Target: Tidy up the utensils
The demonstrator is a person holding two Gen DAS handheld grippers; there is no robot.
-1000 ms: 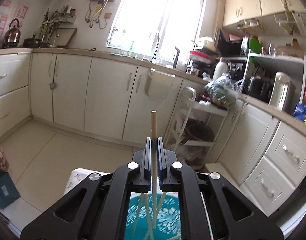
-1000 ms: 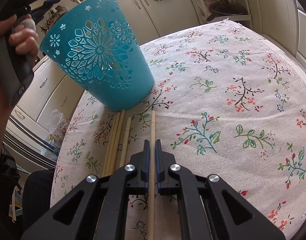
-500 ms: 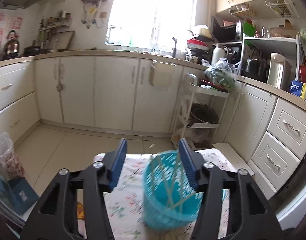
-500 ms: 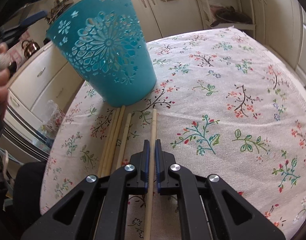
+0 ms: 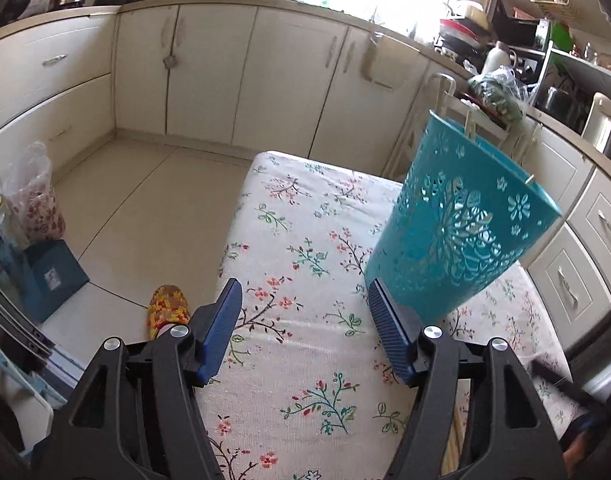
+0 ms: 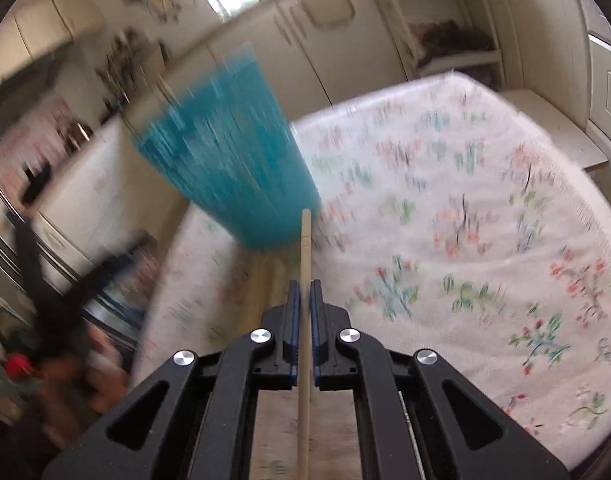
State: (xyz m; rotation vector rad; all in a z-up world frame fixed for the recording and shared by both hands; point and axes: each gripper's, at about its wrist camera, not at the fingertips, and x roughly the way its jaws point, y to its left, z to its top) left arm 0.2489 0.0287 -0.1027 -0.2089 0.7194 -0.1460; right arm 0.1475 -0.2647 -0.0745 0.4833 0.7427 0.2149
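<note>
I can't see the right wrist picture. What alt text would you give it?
A shut two-finger gripper holds a wooden chopstick pointing toward a blurred teal basket on a floral tablecloth. More chopsticks lie blurred below the basket, and kitchen cabinets fill the background.

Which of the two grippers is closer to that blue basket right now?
Left. The left gripper has its right finger beside the blue basket's base, nothing between its opening fingers. The right gripper, holding a chopstick, is farther back.
</note>
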